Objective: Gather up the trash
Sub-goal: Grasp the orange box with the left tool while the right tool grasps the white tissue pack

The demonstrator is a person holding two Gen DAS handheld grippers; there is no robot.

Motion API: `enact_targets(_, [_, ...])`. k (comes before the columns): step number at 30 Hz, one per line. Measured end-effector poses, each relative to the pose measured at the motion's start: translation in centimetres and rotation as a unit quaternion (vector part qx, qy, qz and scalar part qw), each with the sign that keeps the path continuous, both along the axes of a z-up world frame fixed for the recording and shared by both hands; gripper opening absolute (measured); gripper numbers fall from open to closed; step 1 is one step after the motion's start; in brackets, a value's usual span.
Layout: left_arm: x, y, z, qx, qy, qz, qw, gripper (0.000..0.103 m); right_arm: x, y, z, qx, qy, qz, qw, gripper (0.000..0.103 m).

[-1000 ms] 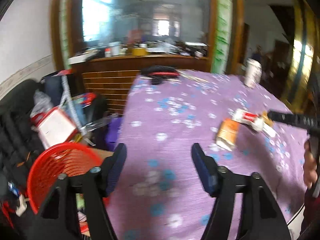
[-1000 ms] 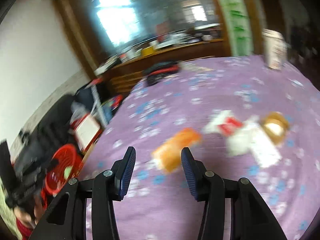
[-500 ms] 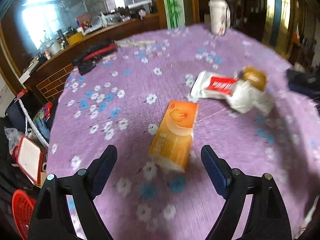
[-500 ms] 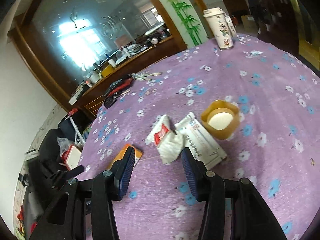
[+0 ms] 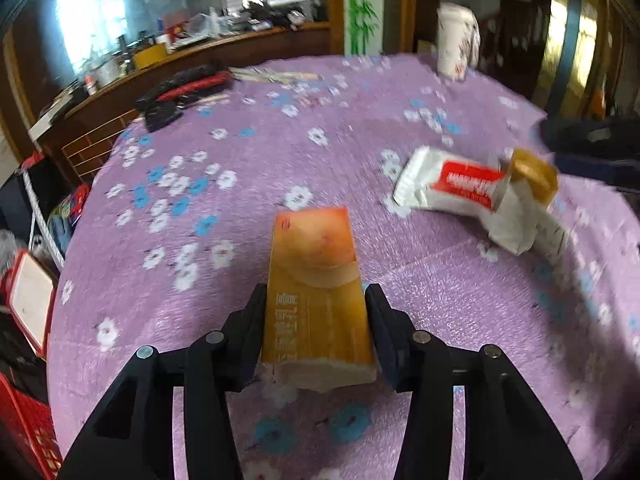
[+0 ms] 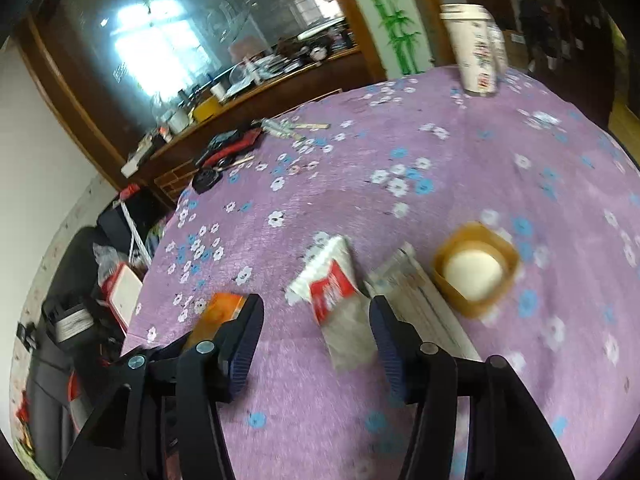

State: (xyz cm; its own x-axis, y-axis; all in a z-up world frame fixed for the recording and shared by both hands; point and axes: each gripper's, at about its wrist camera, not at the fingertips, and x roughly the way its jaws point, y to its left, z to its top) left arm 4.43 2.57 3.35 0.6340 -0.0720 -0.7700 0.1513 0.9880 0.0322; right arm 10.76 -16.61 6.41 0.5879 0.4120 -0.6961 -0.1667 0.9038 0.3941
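Purple flowered cloth covers the table (image 5: 248, 208). Both tools angle steeply down at it. Left tool (image 5: 316, 316) has just been closing; its fingers (image 5: 250, 328) sit against the sides of the orange carton (image 5: 316, 280). Right tool (image 6: 316, 320), just widened, stands spread astride the white-and-red wrapper (image 6: 336, 292), not touching it. Only the right view shows the tan tub (image 6: 474, 268) clearly, just right of that wrapper.
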Motion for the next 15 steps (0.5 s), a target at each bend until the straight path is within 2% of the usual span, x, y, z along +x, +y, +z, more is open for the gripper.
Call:
enact_targets(3, [-0.6, 1.3, 1.1, -0.013, -0.029, 0.02, 0.9993, 0.044, 1.8, 1.5, -1.4, -0.052, -0.008, 0.006, 0.999, 0.06])
enact_targets(7, [-0.6, 2.4, 1.6, -0.019, -0.05, 0.035, 0.998, 0.044, 2.5, 2.3, -3.2, -0.07, 0.001, 0.03, 0.997, 0.06])
enact_targets(9, [-0.2, 2.7, 1.2, -0.031, -0.041, 0.031, 0.9982, 0.044, 2.1, 2.9, -3.6, -0.091, -0.007, 0.052, 0.995, 0.06])
enact_targets(12, [0.6, 3.1, 0.5, -0.041, -0.019, 0.033, 0.9984, 0.044, 1.6, 4.1, -4.3, -0.15, -0.027, 0.068, 0.986, 0.062])
enact_targets(15, [1.4, 3.7, -0.2, -0.045, 0.0, 0.044, 0.998, 0.044, 1.3, 5.3, -5.3, -0.223, -0.037, 0.069, 0.972, 0.062])
